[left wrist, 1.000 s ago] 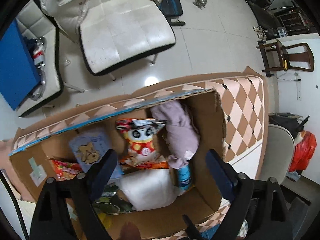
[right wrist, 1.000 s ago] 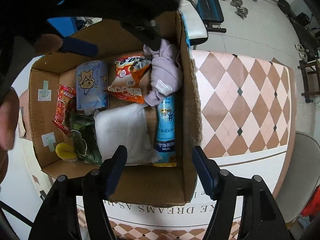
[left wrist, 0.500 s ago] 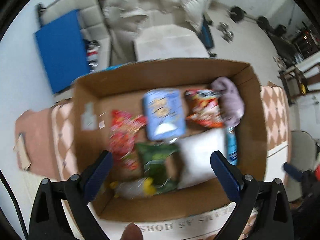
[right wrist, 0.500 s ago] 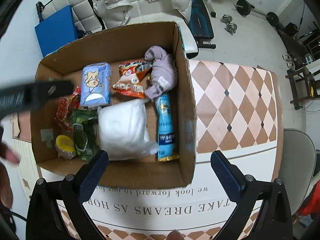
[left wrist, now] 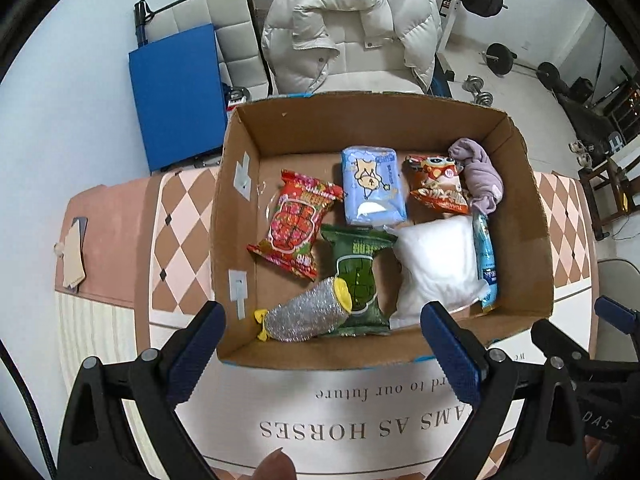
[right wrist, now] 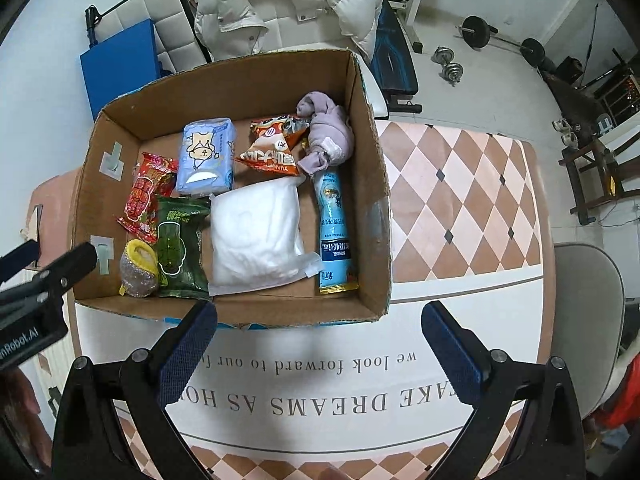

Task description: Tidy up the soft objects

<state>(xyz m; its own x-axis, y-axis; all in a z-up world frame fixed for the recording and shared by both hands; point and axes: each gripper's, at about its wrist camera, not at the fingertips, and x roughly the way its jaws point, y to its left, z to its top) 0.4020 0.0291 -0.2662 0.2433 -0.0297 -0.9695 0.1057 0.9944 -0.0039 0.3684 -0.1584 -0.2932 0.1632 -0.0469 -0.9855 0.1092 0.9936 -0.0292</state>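
Note:
An open cardboard box (left wrist: 236, 240) (right wrist: 372, 184) stands on the table, filled with soft things. Inside lie a white pillow pack (left wrist: 438, 264) (right wrist: 256, 236), a lilac cloth (left wrist: 478, 176) (right wrist: 328, 136), a blue tissue pack (left wrist: 372, 188) (right wrist: 206, 156), red (left wrist: 298, 224), orange (right wrist: 276, 146) and green (left wrist: 358, 276) (right wrist: 178, 244) snack bags, a silver scourer (left wrist: 306, 314) and a blue tube (right wrist: 334, 232). My left gripper (left wrist: 322, 348) hovers above the box's near wall, open and empty. My right gripper (right wrist: 318, 348) hangs open and empty over the tablecloth just in front of the box.
The table carries a checkered cloth with printed lettering (right wrist: 460, 184). Behind the box stand a chair with a white puffy jacket (left wrist: 348, 28), a blue panel (left wrist: 180, 96) and weights on the floor (right wrist: 450, 64). A grey chair (right wrist: 588, 312) sits at the right.
Both grippers have pulled back and up from the box; the left one swung from its far side to its near edge. The right jaws have opened wider, and the left arm no longer covers the right view.

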